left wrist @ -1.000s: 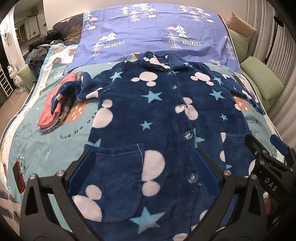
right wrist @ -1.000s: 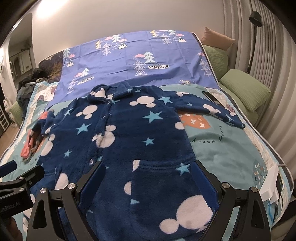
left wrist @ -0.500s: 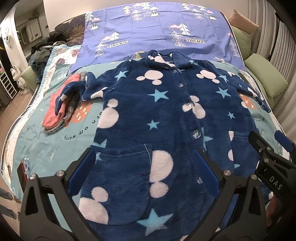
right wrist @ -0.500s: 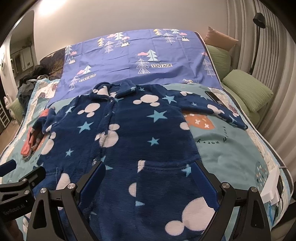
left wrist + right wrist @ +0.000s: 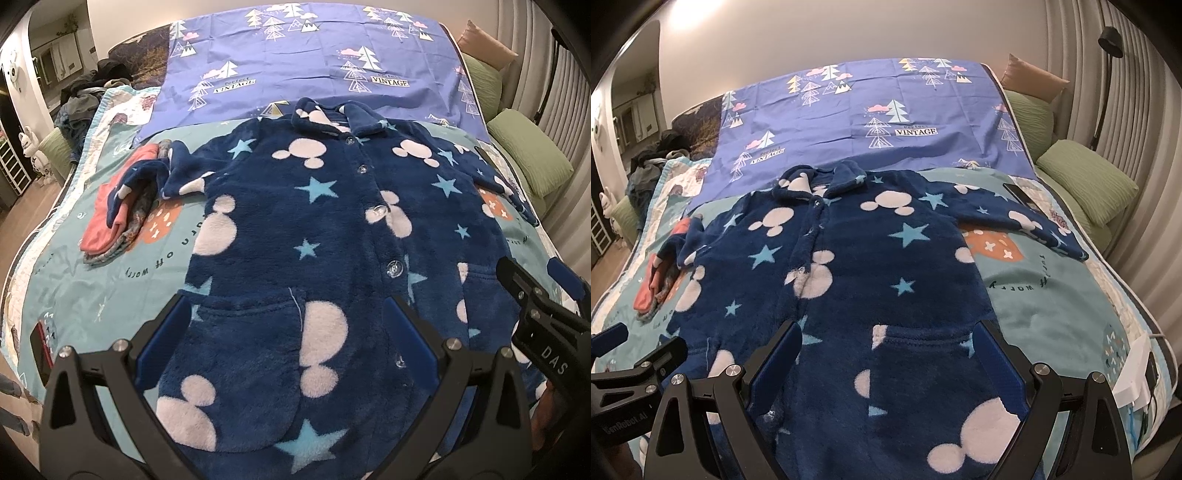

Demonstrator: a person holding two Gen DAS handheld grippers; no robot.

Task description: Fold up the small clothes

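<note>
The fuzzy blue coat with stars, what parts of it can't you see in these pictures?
- Bottom hem of the fuzzy navy star-print coat: cut off by the lower edge and both open grippers, left and right, in both views.
- Its left sleeve cuff: crumpled over a pink folded cloth.
- Its back: hidden, it lies face up.

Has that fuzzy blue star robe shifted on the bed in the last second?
Cannot tell: the robe looks slightly farther in both views, but so does the purple sheet behind its collar.
</note>
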